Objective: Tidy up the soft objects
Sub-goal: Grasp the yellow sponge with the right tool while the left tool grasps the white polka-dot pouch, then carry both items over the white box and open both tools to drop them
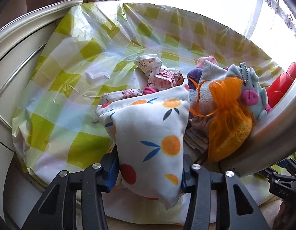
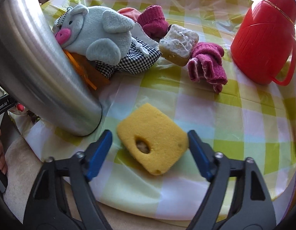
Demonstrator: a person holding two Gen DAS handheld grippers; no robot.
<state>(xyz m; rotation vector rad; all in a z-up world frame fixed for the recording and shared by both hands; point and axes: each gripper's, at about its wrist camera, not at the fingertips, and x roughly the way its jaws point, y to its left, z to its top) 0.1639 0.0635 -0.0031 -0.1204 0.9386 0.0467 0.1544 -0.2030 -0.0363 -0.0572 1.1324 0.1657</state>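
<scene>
Bare checked tablecloth (image 1: 57, 88) wide open on the left, soft pile of toys and socks (image 1: 215, 95) crowding the middle, big metal can (image 2: 32, 67) blocking beside it, red jug (image 2: 263, 34) standing far right, yellow sponge (image 2: 153, 140) lying in front.

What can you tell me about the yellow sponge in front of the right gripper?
The yellow sponge is a thick, rounded-corner rectangular block of porous foam with an oval hole in its top face showing something brownish inside, plus small pits along its near edge. It lies flat, skewed diagonally, on the checked plastic tablecloth, right of the steel cylinder. The right gripper is open, its blue fingers flanking the sponge; contact is unclear.
</scene>
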